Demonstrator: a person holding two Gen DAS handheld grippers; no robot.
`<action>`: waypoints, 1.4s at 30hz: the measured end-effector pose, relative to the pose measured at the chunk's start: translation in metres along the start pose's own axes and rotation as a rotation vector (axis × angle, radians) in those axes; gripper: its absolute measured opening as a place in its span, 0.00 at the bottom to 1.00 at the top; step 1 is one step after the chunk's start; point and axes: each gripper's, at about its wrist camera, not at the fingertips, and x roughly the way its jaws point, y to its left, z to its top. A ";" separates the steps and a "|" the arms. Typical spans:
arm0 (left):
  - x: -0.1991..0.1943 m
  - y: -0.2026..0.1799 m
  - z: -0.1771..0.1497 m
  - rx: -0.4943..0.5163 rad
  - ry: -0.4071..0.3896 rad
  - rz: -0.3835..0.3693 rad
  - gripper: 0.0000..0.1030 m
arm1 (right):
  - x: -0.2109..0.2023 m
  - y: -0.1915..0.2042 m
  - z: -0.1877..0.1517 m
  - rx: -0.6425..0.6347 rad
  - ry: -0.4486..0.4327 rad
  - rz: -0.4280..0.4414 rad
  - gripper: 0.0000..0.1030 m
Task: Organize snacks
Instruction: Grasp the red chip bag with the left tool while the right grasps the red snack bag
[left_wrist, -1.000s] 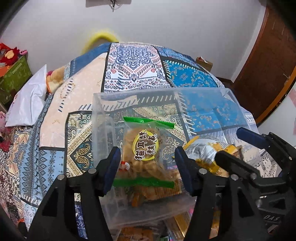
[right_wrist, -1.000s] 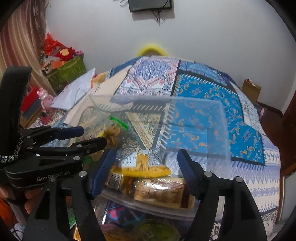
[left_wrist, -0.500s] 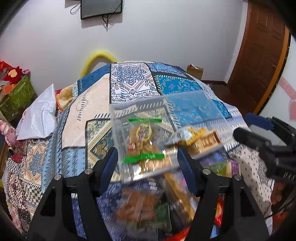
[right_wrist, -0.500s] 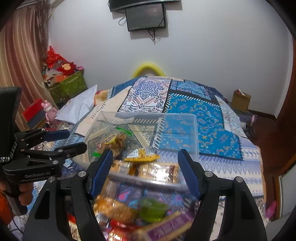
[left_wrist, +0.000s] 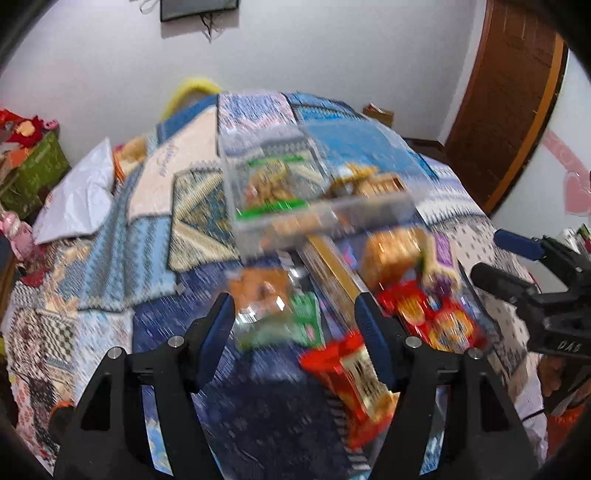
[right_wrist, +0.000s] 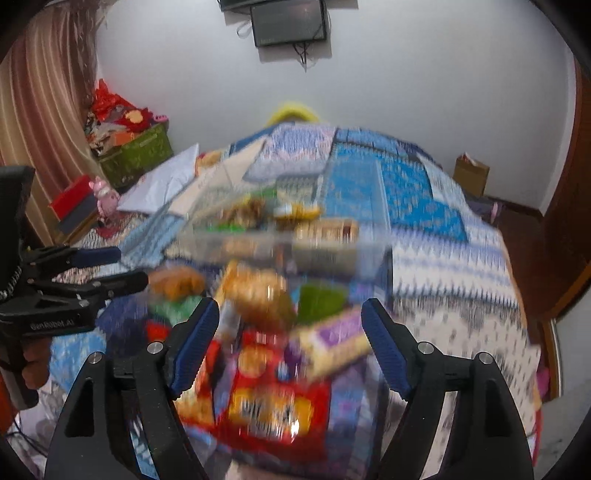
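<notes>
A clear plastic box (left_wrist: 314, 199) with several snack packs inside sits on the patterned bed; it also shows in the right wrist view (right_wrist: 295, 236). A loose pile of snack packets (left_wrist: 332, 314) lies on the bed in front of it, with a red packet (right_wrist: 273, 398) nearest. My left gripper (left_wrist: 295, 321) is open and empty, above the near side of the pile. My right gripper (right_wrist: 290, 343) is open and empty, over the red packet. Each gripper shows at the edge of the other's view. Both views are blurred.
A patchwork quilt (left_wrist: 110, 240) covers the bed. A white pillow (left_wrist: 77, 199) lies at its left. A green crate of toys (right_wrist: 136, 151) stands by the left wall. A brown door (left_wrist: 509, 96) is at the right. A cardboard box (right_wrist: 471, 173) sits on the floor.
Both grippers have pulled back from the clear box, which now looks smaller and farther away. The snack pile in front of it has come into view.
</notes>
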 end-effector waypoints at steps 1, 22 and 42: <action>0.002 -0.003 -0.005 0.010 0.022 -0.006 0.65 | 0.001 -0.001 -0.007 0.013 0.007 0.004 0.81; 0.031 -0.026 -0.050 0.003 0.159 -0.067 0.65 | 0.055 0.007 -0.052 0.025 0.188 0.004 0.88; 0.064 -0.051 -0.052 -0.005 0.190 -0.087 0.69 | 0.035 -0.003 -0.059 0.018 0.160 0.011 0.65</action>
